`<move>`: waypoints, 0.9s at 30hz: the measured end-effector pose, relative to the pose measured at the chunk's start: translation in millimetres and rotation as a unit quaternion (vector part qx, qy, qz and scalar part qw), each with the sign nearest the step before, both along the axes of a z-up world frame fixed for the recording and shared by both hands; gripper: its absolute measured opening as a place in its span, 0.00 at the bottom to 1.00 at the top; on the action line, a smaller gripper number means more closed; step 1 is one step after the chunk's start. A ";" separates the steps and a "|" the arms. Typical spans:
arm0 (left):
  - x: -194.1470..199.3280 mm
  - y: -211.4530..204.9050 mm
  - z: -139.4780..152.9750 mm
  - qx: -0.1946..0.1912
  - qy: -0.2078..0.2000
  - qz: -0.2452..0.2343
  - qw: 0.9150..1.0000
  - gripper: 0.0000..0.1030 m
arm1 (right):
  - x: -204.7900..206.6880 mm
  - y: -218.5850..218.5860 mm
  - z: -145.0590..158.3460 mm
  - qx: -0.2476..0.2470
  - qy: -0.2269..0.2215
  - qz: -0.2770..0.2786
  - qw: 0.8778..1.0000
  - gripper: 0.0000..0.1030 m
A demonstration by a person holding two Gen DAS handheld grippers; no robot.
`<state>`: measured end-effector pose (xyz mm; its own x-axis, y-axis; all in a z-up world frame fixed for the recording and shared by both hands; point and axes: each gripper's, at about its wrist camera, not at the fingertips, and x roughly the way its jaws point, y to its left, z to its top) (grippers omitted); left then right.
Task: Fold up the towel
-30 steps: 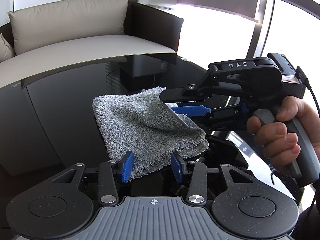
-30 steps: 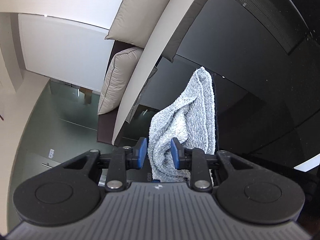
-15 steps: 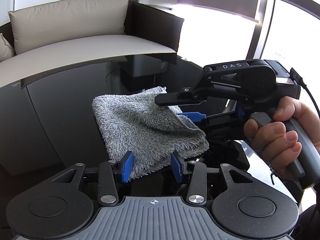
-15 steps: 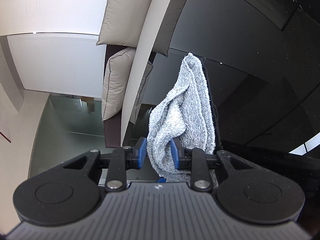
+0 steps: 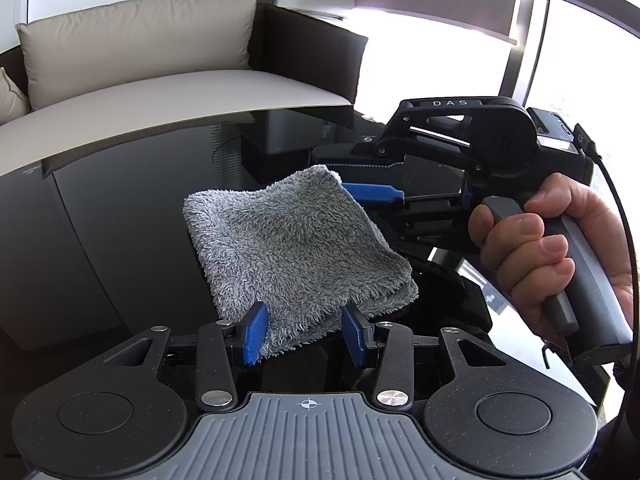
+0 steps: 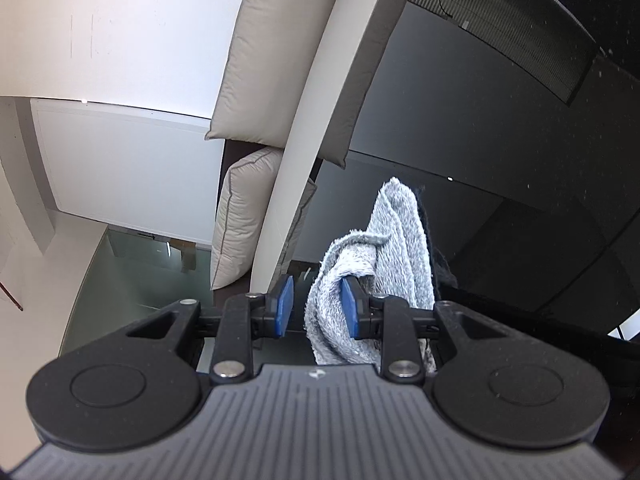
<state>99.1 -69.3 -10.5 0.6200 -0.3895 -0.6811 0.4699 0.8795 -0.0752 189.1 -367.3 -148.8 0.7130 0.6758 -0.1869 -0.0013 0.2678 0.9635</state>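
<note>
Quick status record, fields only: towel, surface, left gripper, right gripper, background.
towel: grey fluffy towel, folded into a small stack, lying on the table
surface: glossy black table
left gripper: left gripper open, jaws astride the towel's near edge, not pinching
right gripper: right gripper open, towel layers draped against one blue pad; seen in the left wrist view at the towel's far right corner
background: beige sofa with cushions behind the table

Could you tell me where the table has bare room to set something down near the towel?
Bare glossy table lies left of the towel and beyond it toward the sofa. Its right side is crowded by the right gripper; the left gripper straddles the near edge.
</note>
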 end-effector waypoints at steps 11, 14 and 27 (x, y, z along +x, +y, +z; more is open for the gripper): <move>-0.3 -1.6 -1.1 0.002 -0.001 0.000 1.000 0.37 | 15.2 -11.1 5.1 -0.007 -0.042 -0.043 0.998 0.28; -0.1 -1.9 -1.2 0.002 -0.001 0.000 1.000 0.37 | 15.8 -17.0 6.5 -0.012 -0.045 -0.049 0.998 0.28; 0.9 -2.6 -0.8 0.002 0.001 0.000 1.000 0.37 | 11.6 -8.6 21.2 -0.126 -0.017 -0.030 0.991 0.32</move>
